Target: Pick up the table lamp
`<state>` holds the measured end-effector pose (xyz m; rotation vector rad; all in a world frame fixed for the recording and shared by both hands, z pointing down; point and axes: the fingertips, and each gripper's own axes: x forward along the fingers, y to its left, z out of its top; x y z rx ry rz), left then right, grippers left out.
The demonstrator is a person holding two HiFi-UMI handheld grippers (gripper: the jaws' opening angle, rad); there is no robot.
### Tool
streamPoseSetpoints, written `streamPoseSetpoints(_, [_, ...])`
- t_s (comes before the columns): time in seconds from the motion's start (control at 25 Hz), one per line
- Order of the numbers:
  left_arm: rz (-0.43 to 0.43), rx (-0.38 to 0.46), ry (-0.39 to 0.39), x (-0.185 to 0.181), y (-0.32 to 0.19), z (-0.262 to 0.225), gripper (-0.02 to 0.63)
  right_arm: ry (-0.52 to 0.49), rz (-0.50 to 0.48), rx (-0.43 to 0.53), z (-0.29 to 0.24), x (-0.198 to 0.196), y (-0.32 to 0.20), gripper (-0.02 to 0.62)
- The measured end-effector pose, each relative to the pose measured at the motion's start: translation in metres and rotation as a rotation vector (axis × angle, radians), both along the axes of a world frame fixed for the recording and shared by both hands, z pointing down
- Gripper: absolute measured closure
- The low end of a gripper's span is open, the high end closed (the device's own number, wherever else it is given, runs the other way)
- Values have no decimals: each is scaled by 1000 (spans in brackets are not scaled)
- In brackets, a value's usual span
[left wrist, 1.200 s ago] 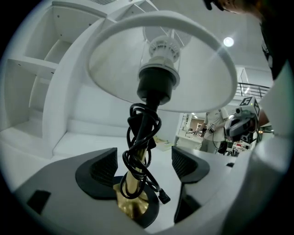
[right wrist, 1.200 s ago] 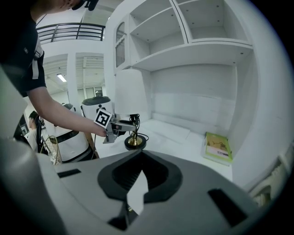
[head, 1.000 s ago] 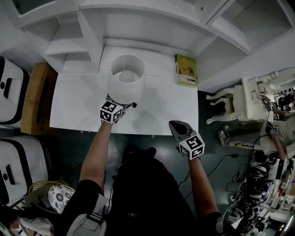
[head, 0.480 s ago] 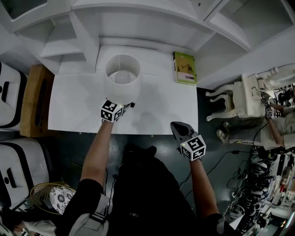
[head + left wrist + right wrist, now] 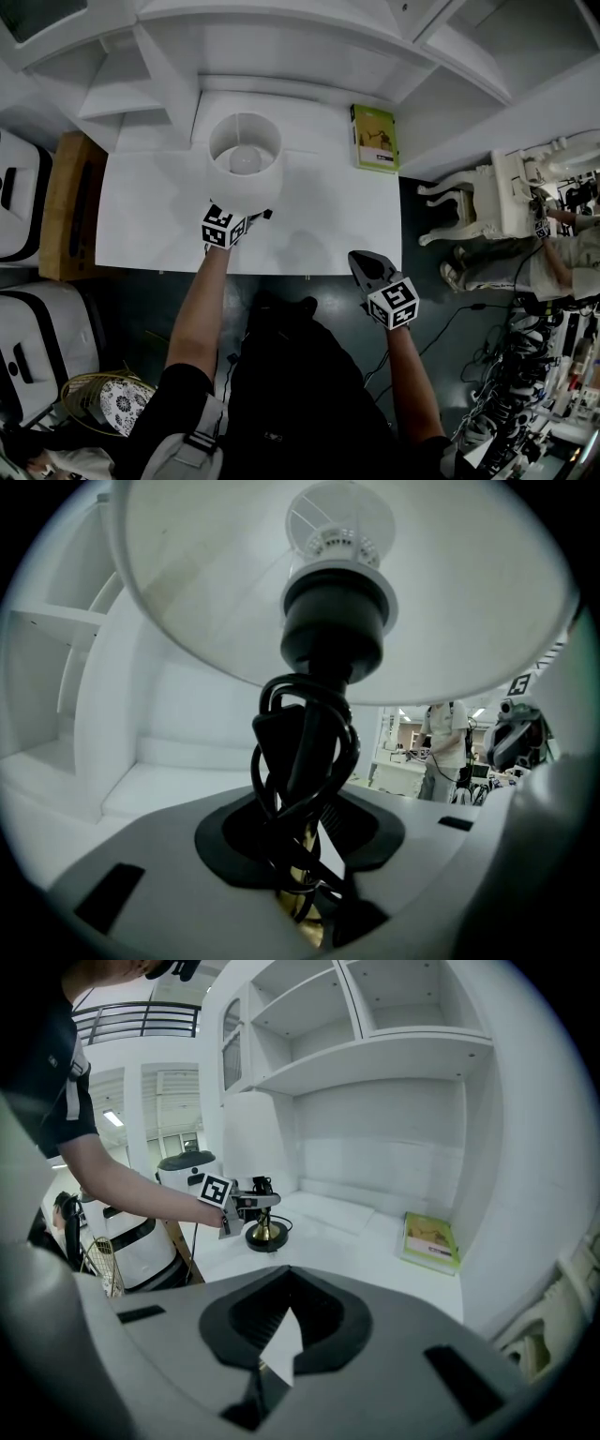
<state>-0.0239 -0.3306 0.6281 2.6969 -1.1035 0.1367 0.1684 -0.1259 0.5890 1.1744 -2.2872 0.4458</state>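
Observation:
The table lamp (image 5: 246,169) stands on the white table (image 5: 323,220), its round white shade seen from above. My left gripper (image 5: 253,213) reaches under the shade. In the left gripper view its jaws are closing on the brass stem (image 5: 302,909), which is wrapped in coiled black cord (image 5: 302,761) below the black socket (image 5: 333,621). The pads sit tight on either side of the stem. The right gripper view shows the left gripper (image 5: 257,1203) at the stem above the lamp's round base (image 5: 265,1236). My right gripper (image 5: 363,263) hovers at the table's front edge, shut and empty (image 5: 279,1358).
A green book (image 5: 375,138) lies at the table's back right. White shelving rises behind the table. A wooden cabinet (image 5: 73,202) and white machines stand at the left, a white ornate chair (image 5: 478,211) and a person at the right, a wicker basket (image 5: 94,398) on the floor.
The head view has shifted slightly. Both grippers stay where they were, the left one still under the lamp's shade.

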Motion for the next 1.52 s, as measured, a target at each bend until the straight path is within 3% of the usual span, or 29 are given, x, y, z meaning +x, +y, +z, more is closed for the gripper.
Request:
streamPoseSetpoints(0.88, [-27, 50, 9, -22, 12, -33, 488, -30, 6, -16, 8, -3, 4, 588])
streamPoseSetpoints(1.52, [30, 75, -43, -27, 36, -86, 486, -73, 23, 93, -23, 4, -8, 588])
